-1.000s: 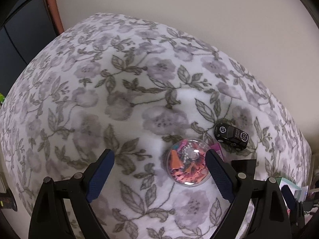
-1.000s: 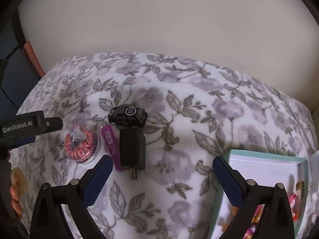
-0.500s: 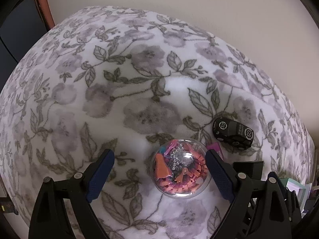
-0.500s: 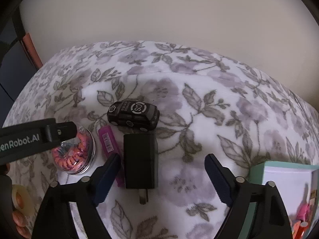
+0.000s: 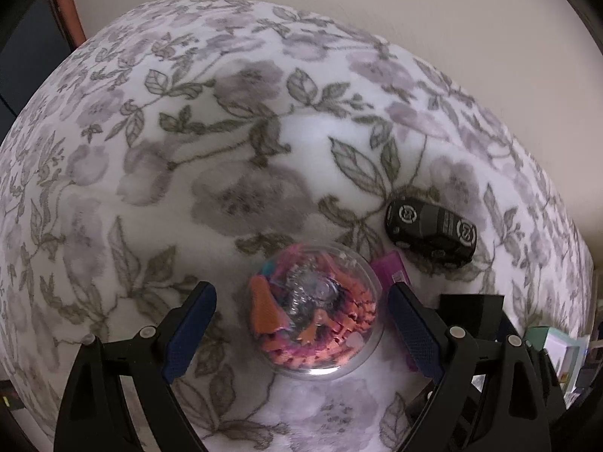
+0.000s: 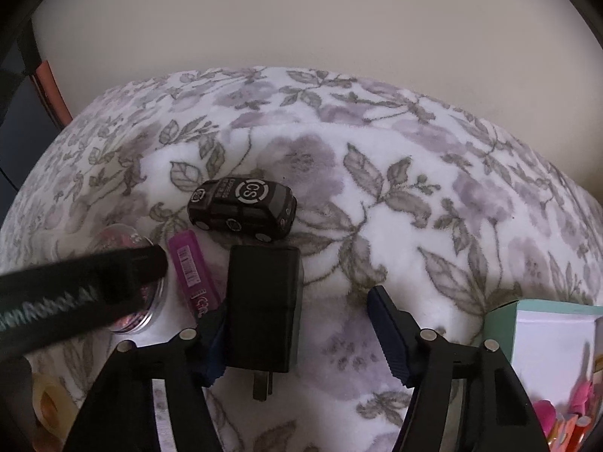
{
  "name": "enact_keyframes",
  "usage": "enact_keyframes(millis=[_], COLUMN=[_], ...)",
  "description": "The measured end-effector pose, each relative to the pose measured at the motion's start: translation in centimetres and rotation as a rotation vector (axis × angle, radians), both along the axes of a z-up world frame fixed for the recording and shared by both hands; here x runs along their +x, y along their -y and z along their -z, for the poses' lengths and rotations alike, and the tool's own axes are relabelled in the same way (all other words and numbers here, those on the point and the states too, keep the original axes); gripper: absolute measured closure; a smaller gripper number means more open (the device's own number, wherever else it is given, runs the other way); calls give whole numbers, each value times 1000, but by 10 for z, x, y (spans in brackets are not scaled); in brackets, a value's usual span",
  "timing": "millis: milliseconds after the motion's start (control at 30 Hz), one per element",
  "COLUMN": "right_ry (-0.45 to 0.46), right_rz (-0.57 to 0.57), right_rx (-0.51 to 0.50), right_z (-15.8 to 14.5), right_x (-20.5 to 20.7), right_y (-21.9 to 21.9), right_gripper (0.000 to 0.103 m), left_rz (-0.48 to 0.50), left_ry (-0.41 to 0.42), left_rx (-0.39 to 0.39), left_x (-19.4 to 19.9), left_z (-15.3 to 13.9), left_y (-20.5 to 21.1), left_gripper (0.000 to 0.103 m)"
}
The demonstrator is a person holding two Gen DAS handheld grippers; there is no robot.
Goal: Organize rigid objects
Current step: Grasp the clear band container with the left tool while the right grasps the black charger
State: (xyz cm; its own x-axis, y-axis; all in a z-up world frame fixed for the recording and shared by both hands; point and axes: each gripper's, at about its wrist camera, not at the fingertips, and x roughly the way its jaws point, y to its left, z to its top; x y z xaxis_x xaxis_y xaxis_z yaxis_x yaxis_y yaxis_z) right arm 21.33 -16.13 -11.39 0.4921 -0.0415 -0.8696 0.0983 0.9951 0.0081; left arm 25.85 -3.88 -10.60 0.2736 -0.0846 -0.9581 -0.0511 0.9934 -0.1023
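Note:
A clear round case (image 5: 314, 312) full of orange and pink bits lies on the floral blanket (image 5: 226, 150), between the fingers of my open left gripper (image 5: 301, 318), nearer the right finger. A black toy car (image 5: 429, 228) and a purple lighter (image 5: 392, 269) lie to its right. In the right wrist view the black charger plug (image 6: 264, 309) lies between the fingers of my open right gripper (image 6: 297, 333), against the left finger. The toy car (image 6: 243, 209) and the lighter (image 6: 192, 275) are just beyond it. The left gripper's arm hides most of the round case (image 6: 124, 237).
A teal box (image 6: 546, 335) with white lining holds pink and orange items at the right edge; it also shows in the left wrist view (image 5: 554, 346). A beige wall (image 6: 301, 19) stands behind the blanket. A roll of tape (image 6: 49, 403) lies at the lower left.
Both grippers have moved forward and down. The round case now sits between the left fingers, and the charger plug between the right fingers. Both stay open.

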Motion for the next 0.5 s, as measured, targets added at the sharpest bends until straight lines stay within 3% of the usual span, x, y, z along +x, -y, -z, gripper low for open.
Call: enact_keyframes(millis=[233,333,500], right_ry=[-1,2,-2], right_rz=[9,10,4], right_rx=[-25,-15,5], right_z=[1,0,-3], right_x=[2,-1,-6], right_y=[-4,-3,-2], right_gripper=[36,44,67], left_rz=[0,-24,-48], left_ry=[5,7,13], left_rx=[64,93,99], left_x=[0,-1,-4], left_z=[9,14,15], left_y=[9,10,6], left_gripper=[10,10,11])
